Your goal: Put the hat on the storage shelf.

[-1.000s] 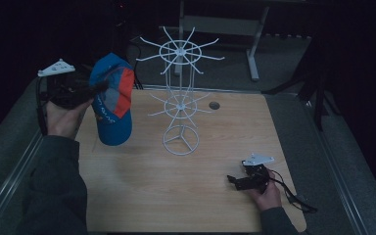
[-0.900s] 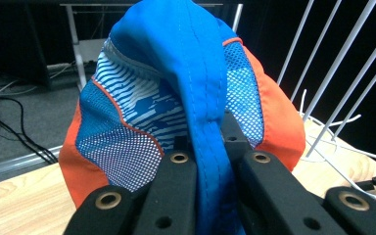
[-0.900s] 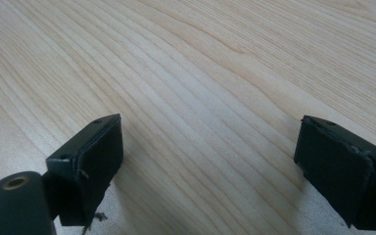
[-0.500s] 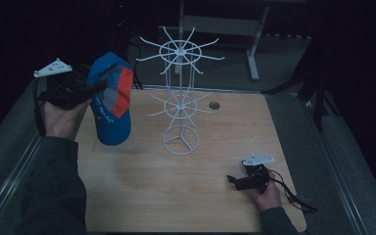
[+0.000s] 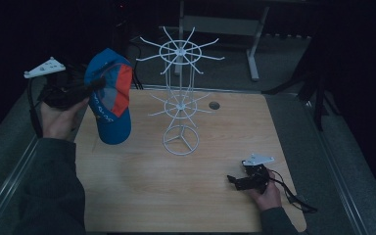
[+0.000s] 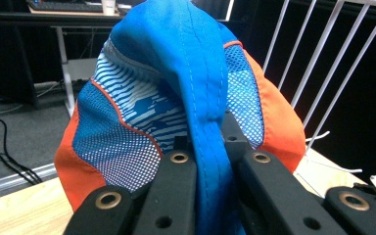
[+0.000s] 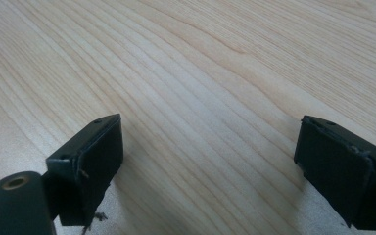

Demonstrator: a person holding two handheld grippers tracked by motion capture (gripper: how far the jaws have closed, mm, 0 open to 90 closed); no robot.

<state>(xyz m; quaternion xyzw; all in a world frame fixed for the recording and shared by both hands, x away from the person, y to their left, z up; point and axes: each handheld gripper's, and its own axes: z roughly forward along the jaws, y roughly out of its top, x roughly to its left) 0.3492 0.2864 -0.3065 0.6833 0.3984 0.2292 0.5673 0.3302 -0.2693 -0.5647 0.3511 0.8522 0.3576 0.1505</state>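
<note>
I find my left claw (image 6: 210,166) clamped on the blue-and-orange cap (image 5: 108,100), held above the table's (image 5: 142,196) left edge beside the white wire rack (image 5: 180,98), my right claw (image 7: 210,166) wide, low over bare wood.

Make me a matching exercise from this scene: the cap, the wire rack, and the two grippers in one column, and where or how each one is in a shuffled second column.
1. cap
2. wire rack
3. left gripper
4. right gripper

A. open, low over the bare wooden table
B. stands upright near the table's middle
C. held up in the air, blue and orange
D. shut on a fold of fabric

Pairs: 1-C, 2-B, 3-D, 4-A
</note>
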